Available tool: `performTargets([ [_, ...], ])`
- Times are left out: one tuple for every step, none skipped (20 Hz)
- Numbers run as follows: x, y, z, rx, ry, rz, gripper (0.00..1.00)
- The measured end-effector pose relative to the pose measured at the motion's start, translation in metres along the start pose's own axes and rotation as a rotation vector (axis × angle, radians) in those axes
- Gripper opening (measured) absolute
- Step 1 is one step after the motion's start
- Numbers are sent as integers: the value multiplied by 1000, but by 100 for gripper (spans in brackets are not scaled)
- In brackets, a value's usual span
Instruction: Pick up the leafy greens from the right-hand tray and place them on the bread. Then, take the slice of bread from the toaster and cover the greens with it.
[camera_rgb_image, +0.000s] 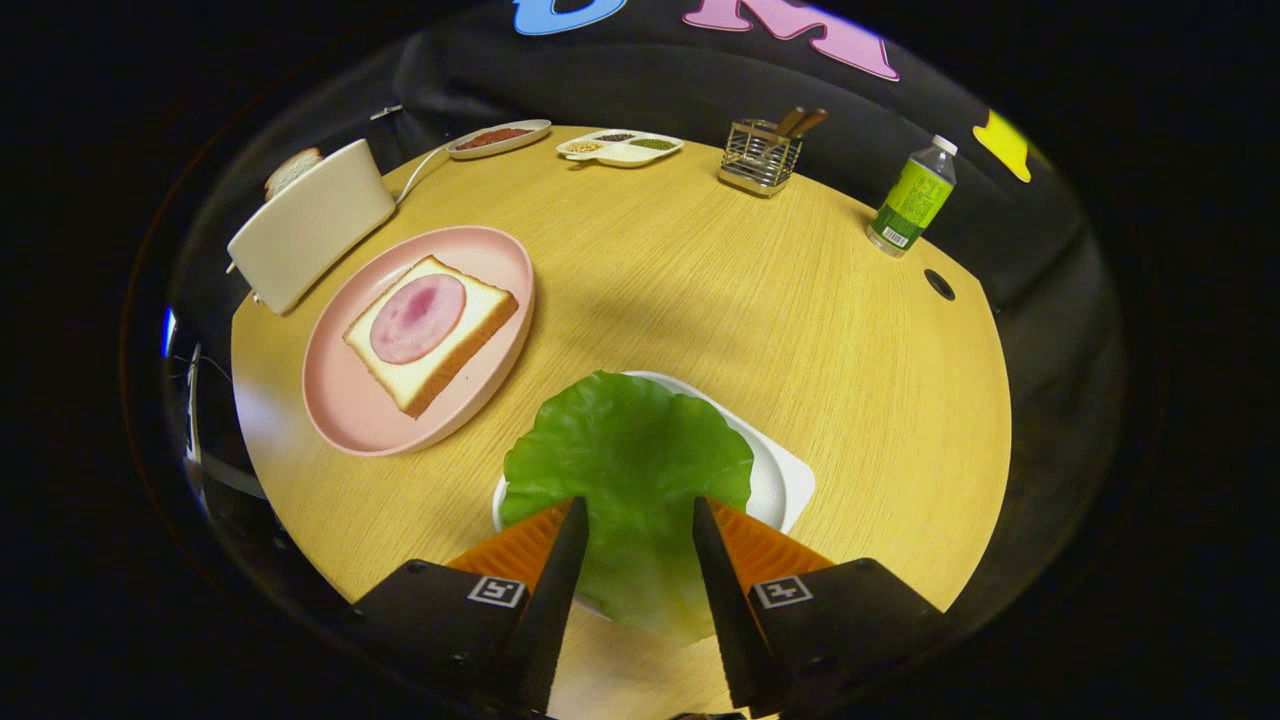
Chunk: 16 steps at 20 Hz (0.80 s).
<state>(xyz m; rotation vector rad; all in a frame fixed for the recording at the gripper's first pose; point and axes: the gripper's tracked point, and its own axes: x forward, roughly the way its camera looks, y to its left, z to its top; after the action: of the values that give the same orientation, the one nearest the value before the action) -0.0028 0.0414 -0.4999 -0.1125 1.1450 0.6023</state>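
Tongs spread wide over the green leaf lying on the white tray.

A broad green lettuce leaf lies flat over a white tray, spilling past its near edge. On a pink plate to its left sits a thick slice of bread, crust golden, topped with a round pink slice of ham. Beyond the plate stands a cream toaster, another bread slice poking from its top.
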Motion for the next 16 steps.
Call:
performTargets([
  [1, 1, 2, 22, -1, 16, 66],
  [4, 1, 2, 42, 3, 19, 63],
  [4, 2, 1, 56, 13, 25, 62],
  [4, 0, 1, 63, 15, 20, 62],
  [2, -2, 2, 61, 15, 17, 61],
  [3, -1, 1, 58, 20, 16, 54],
  [4, -1, 1, 58, 20, 11, 37],
  [2, -1, 0, 60, 24, 7, 20],
  [1, 0, 2, 55, 21, 4, 14],
  [2, 0, 1, 53, 21, -2, 8],
  [0, -1, 2, 52, 16, -10, 8],
  [-5, -2, 5, 61, 0, -20, 7],
  [-12, -3, 10, 80, -25, -25, 8],
  [-20, -2, 18, 102, -55, -25, 7],
  [-29, 0, 24, 117, -78, -22, 7],
  [-40, 1, 30, 122, -98, -24, 7],
])
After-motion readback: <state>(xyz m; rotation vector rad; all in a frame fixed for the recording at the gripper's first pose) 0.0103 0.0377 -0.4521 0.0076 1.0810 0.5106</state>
